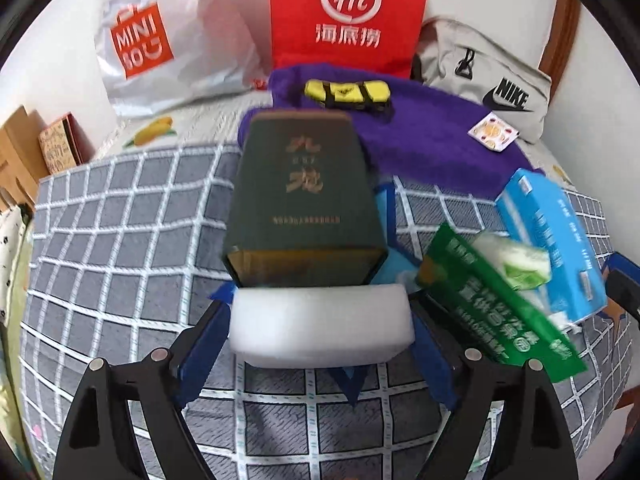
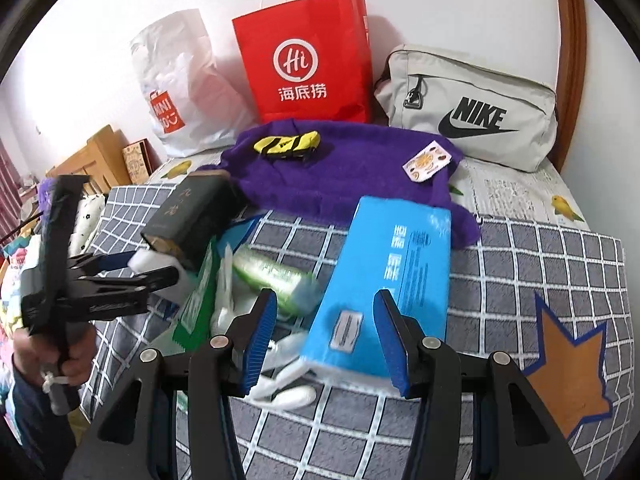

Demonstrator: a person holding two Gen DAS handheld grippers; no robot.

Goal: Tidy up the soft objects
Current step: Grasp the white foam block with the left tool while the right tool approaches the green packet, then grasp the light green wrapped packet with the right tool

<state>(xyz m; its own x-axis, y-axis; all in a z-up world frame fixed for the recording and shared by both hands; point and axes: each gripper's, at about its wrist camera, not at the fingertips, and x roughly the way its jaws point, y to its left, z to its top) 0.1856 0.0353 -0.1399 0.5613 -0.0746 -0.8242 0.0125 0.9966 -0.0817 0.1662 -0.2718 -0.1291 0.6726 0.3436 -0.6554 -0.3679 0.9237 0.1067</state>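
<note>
Left gripper (image 1: 320, 320) pinches the white foam (image 1: 321, 322) between its pads, right against the dark box (image 1: 304, 196). Right gripper (image 2: 324, 336) hangs spread over the blue pack (image 2: 384, 280) on the quilt (image 2: 540, 264).

We count three bags along the far edge of the bed: one white plastic bag (image 2: 176, 84), one red paper bag (image 2: 308, 60) and one grey pouch (image 2: 472, 108). We see one purple towel (image 2: 340, 176) with one yellow-and-black item (image 2: 287, 144) and one small sachet (image 2: 426, 162) on it. Nearer us we find one dark green box (image 1: 306, 196), one white foam block (image 1: 320, 322), one blue tissue pack (image 2: 384, 280), one green packet (image 1: 504, 304) and one green-and-white wrapped roll (image 2: 276, 278). We count two grippers, the left (image 1: 320, 344) and the right (image 2: 324, 340).
</note>
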